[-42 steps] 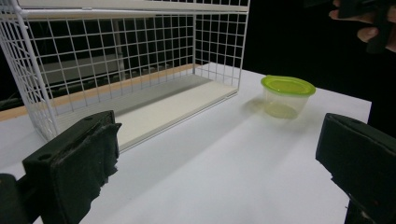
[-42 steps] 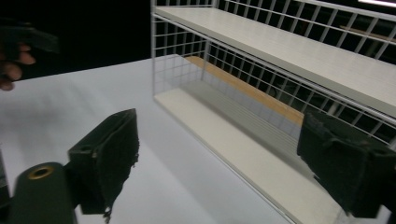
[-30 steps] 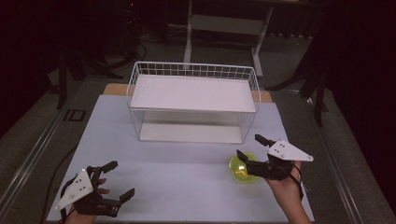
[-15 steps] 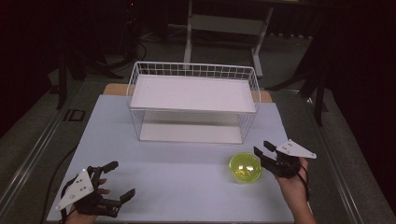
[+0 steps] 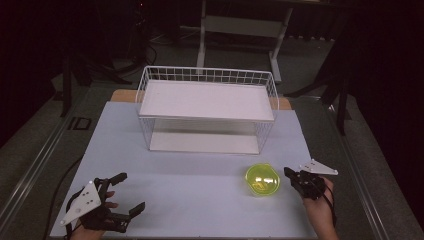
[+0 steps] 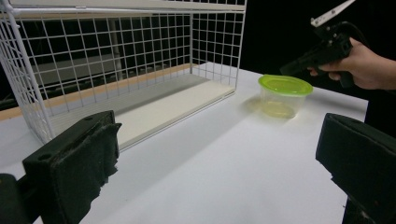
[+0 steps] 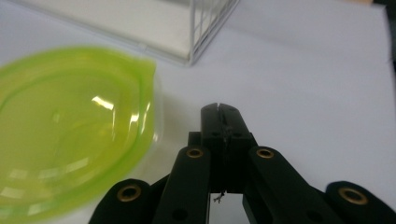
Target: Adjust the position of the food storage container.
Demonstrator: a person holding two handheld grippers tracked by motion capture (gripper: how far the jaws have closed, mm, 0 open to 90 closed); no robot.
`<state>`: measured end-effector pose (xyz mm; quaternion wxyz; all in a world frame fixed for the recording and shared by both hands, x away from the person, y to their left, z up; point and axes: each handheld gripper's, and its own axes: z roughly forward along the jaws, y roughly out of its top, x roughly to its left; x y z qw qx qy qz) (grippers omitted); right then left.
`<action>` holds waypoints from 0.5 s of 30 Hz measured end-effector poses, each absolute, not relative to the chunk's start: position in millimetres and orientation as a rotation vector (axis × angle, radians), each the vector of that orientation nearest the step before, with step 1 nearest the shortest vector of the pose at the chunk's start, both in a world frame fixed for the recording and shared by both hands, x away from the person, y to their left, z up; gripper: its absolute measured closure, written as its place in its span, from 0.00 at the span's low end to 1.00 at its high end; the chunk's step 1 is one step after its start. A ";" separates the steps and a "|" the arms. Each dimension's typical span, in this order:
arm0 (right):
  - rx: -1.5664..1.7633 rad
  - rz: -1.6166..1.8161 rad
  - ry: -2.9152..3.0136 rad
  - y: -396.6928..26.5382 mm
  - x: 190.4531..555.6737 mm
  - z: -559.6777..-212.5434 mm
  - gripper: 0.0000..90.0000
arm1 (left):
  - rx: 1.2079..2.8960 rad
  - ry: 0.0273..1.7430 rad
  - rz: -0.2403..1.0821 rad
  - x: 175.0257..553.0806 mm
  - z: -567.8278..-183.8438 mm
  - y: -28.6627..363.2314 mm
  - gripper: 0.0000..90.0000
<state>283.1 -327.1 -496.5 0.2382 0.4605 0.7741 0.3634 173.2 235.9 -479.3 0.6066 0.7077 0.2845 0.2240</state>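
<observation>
A clear tub with a yellow-green lid (image 5: 262, 180) stands on the white table top, right of centre. My right gripper (image 5: 289, 173) is just to the right of it, apart from it, with its jaws shut on nothing. In the right gripper view the closed tips (image 7: 219, 109) point past the lid (image 7: 70, 130), which lies to their left. My left gripper (image 5: 132, 191) rests open near the front left corner, holding nothing. In the left gripper view its pads (image 6: 70, 172) stand wide apart, with the tub (image 6: 285, 95) far ahead and the right gripper (image 6: 322, 51) behind it.
A white wire rack (image 5: 207, 110) with an upper shelf and a lower board stands at the back middle of the table (image 5: 200, 200); its wire side (image 6: 126, 60) looms close in the left gripper view. Dark floor and stand legs lie beyond the table.
My right gripper has drawn back to the right, off the tub, and its jaws have gone from open to shut. The tub stays on the table. The left gripper has not moved.
</observation>
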 end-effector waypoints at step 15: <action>1.277 0.985 2.317 -307.8 271.2 -525.7 1.00 | 1.640 0.655 0.525 174.3 -479.7 235.4 0.00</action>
